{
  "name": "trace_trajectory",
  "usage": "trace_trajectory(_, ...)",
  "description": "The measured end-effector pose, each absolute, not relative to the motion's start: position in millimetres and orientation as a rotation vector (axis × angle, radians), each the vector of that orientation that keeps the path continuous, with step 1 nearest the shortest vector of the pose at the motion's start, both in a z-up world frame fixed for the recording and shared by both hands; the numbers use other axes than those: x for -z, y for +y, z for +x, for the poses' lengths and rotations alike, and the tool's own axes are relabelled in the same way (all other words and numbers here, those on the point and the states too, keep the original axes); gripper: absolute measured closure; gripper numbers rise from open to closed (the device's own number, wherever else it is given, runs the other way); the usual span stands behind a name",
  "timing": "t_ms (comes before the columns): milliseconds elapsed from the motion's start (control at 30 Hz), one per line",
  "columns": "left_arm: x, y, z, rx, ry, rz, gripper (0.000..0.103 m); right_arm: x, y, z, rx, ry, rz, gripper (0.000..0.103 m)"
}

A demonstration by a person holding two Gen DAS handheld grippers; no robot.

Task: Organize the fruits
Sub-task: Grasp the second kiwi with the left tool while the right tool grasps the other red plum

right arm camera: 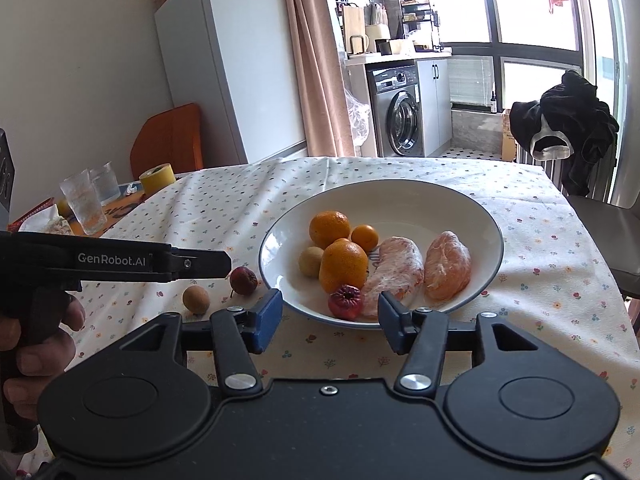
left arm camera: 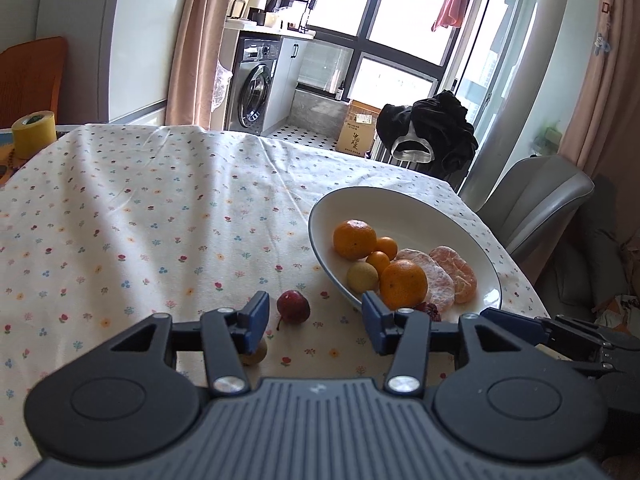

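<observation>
Tabletop [right arm camera: 460, 184] under a white floral-print cloth. Far side: large dark-framed windows [right arm camera: 532, 4], strong daylight, pink curtain [right arm camera: 316, 60] to their left. Washing machine [right arm camera: 400, 120] under a white counter with shelf clutter. White fridge [right arm camera: 224, 60] far left, orange chair [right arm camera: 172, 140] below it. Grey chair [left arm camera: 532, 200] at right. Black garment [left arm camera: 436, 136] draped on a rack. Tiled floor [left arm camera: 308, 136] by the washer.

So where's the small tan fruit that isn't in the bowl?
On the tablecloth left of the bowl, the tan fruit lies beside the red fruit, near the left tongs.
</observation>
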State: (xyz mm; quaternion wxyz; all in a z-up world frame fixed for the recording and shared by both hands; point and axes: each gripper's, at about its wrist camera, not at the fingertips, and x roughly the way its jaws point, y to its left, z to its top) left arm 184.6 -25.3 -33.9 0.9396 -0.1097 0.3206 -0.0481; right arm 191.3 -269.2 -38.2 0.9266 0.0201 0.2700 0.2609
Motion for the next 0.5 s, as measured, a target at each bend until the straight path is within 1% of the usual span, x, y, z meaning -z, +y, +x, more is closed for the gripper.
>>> trace_trajectory(433,46.7,-7.3,174.8,0.085,0.665,-0.234,0.055,37.6,-244.5,181.9,-0.588,0.556,0.007,0.05)
trace_trajectory(500,50.1,-6.3,175.7,0.082,0.672,-0.236,0.056,38.0,-241.7,181.9,-0.593,0.56,0.003,0.05)
